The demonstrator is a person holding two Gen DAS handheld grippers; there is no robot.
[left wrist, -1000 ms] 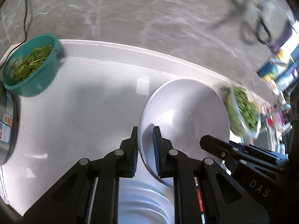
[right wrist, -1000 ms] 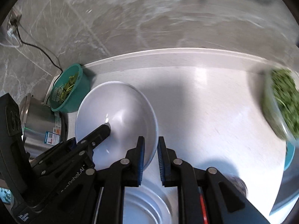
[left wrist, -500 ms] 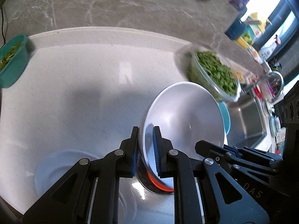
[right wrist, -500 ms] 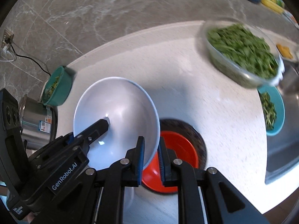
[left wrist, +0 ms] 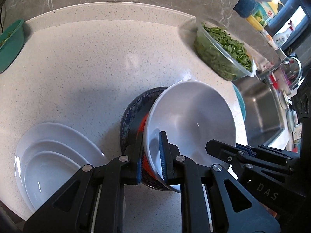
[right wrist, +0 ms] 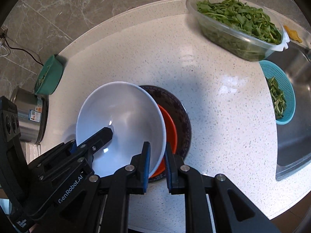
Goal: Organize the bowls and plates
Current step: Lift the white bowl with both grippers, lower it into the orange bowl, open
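A home kitchen; a pale speckled stone worktop [right wrist: 223, 116] runs up to a grey marble-tiled wall [right wrist: 81, 5]; a stainless steel sink [right wrist: 291, 128] is set into it, with a curved tap [left wrist: 291, 66] above the sink; just beside the sink stand a clear tub of leafy greens [right wrist: 239, 23] and a blue colander [right wrist: 279, 95]; well away from the sink, stacked white dishes [left wrist: 50, 159] and a steel pot [right wrist: 29, 120].

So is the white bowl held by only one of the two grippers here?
No: the left gripper and the right gripper each pinch the rim of the white bowl on opposite sides.
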